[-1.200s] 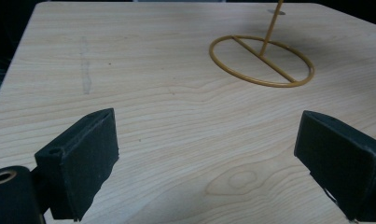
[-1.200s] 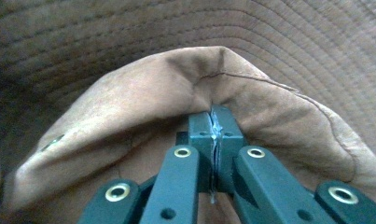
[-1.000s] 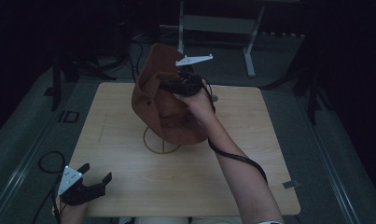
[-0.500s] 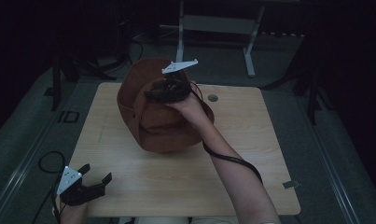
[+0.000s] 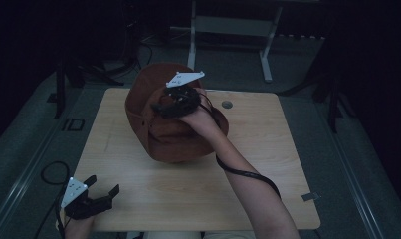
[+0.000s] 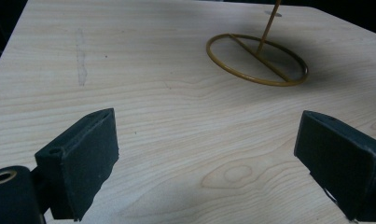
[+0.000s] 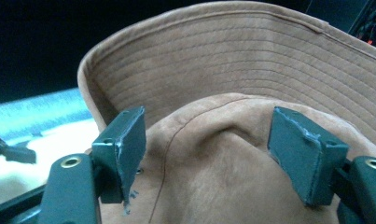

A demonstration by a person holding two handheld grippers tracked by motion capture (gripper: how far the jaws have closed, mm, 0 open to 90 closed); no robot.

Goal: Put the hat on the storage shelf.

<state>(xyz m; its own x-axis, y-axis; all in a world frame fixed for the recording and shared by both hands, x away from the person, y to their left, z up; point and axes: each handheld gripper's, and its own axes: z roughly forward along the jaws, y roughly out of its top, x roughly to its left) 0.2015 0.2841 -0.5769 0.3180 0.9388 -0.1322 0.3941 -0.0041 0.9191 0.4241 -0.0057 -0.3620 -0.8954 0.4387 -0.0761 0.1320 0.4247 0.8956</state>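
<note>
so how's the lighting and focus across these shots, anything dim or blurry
High view: dim overall, surroundings nearly black, only the table lit. Left gripper view: bright, wood grain sharp, the gold wire stand casts a soft shadow. Right gripper view: the brown hat shows crisp stitching, background dark and blurred.

Dim high view, dark surroundings – gripper views brighter, slightly soft.
</note>
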